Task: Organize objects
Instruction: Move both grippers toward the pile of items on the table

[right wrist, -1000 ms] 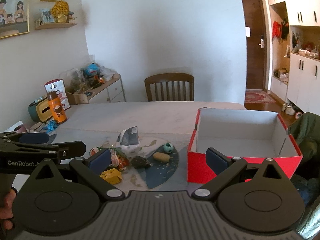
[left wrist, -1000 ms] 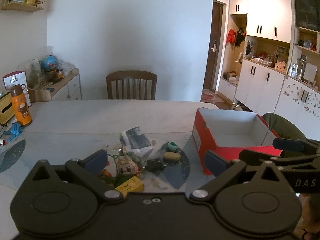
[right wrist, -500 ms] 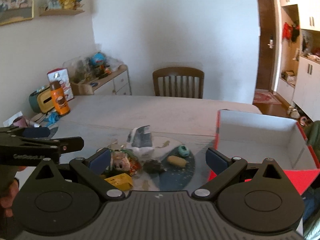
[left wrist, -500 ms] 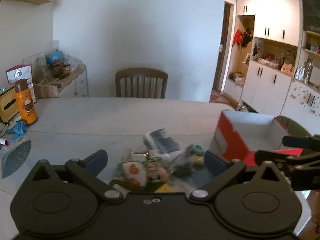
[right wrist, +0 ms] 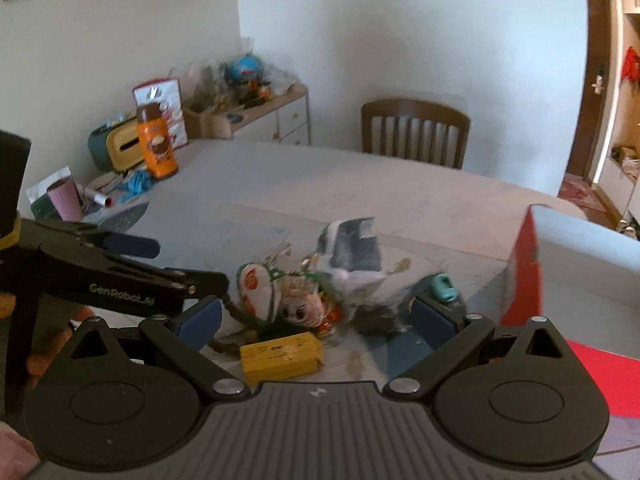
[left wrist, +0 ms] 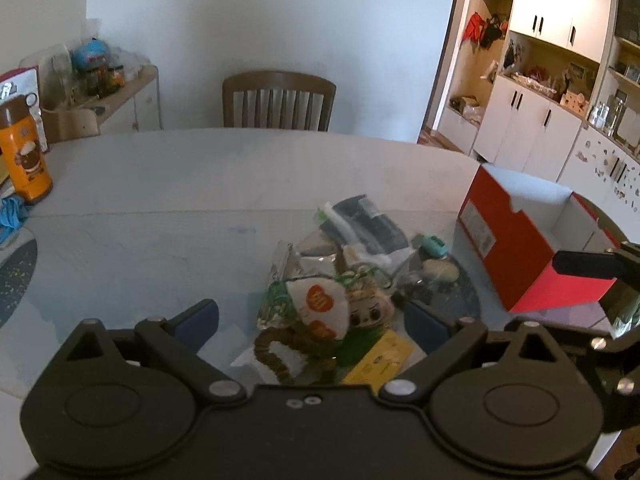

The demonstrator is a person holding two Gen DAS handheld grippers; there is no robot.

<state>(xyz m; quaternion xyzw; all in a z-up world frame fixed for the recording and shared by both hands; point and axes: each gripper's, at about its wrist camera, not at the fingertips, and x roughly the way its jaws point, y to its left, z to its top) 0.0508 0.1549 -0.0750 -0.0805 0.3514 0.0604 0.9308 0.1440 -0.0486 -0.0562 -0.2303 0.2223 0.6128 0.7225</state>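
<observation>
Clutter pile (left wrist: 344, 288) sitting on worktop (left wrist: 160, 200); I'm hovering both tongs, left (left wrist: 310, 326) and right (right wrist: 316, 318), spread and empty. Next: picking yellow box (right wrist: 280, 354), moving it toward red box (left wrist: 532, 248).

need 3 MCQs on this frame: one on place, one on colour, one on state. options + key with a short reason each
1. Where does the red box stand relative to the pile of small items, as the left wrist camera shows it?
A. To its right
B. To its left
C. On top of it

2. What colour is the small flat box at the near edge of the pile?
A. Blue
B. Yellow
C. White

3. How do the right gripper jaws stand?
A. Shut on the doll
B. Shut on nothing
C. Open, holding nothing

Key: 1 A, the box sits at the right of the table beyond the pile. 2 B, its face is plainly yellow. 3 C, both blue pads stand wide apart with the pile seen between them.
</observation>
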